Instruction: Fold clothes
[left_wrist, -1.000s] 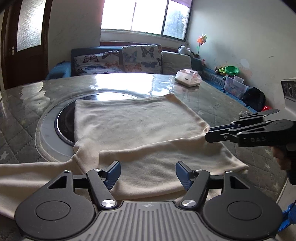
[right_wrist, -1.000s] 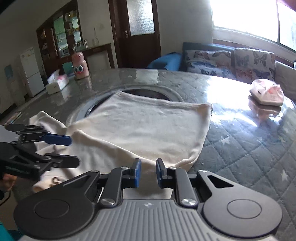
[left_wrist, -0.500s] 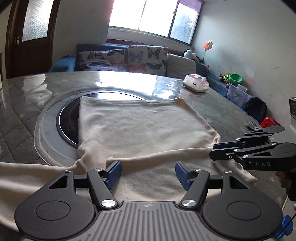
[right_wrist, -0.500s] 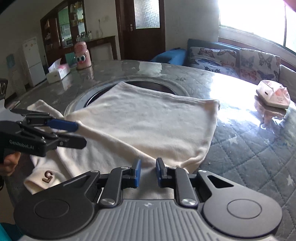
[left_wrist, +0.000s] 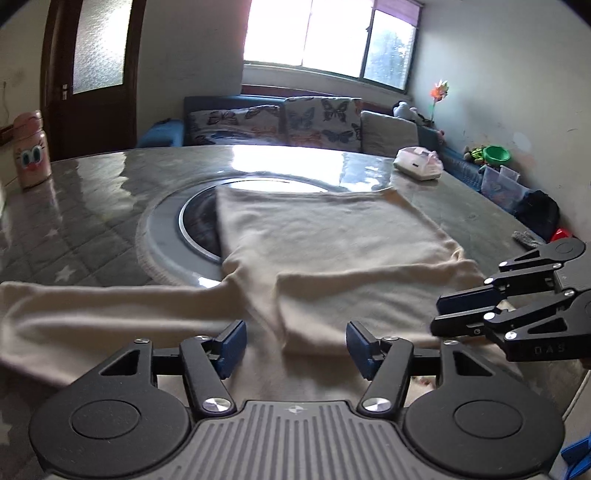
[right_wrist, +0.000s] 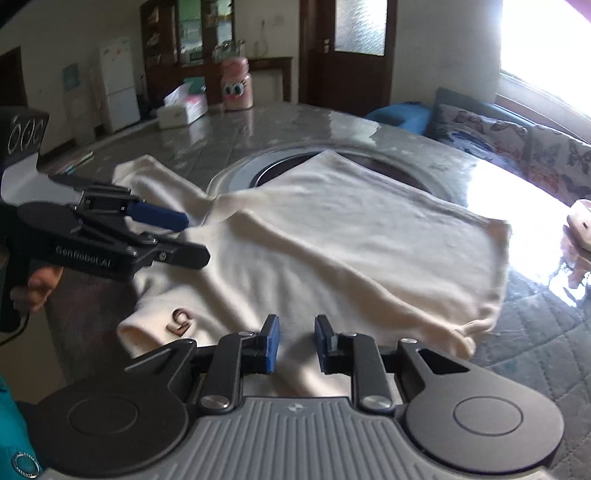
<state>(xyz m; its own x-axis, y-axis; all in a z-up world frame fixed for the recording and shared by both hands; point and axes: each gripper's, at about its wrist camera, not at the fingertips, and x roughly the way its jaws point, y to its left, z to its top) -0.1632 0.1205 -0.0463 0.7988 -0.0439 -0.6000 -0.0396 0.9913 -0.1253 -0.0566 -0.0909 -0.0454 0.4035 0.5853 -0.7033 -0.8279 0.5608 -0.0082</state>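
Observation:
A cream long-sleeved top (left_wrist: 332, 258) lies flat on the quilted grey table, partly over a round glass turntable. One sleeve stretches out to the left in the left wrist view. The right wrist view shows the top (right_wrist: 351, 240) with a brown "5" mark (right_wrist: 180, 320) near its near edge. My left gripper (left_wrist: 293, 345) is open and empty just above the near hem; it also shows in the right wrist view (right_wrist: 184, 240). My right gripper (right_wrist: 295, 347) is open with a narrow gap, empty, above the cloth; it also shows in the left wrist view (left_wrist: 439, 314).
A round glass turntable (left_wrist: 177, 229) sits mid-table under the top. A pink cartoon bottle (left_wrist: 31, 155) and a tissue box (right_wrist: 183, 109) stand at the far left. A white-pink packet (left_wrist: 419, 166) lies at the far right. A sofa stands behind the table.
Both grippers have drawn back toward the near edge and turned left, so the left sleeve and the "5" mark now show. The right gripper's jaws have opened slightly.

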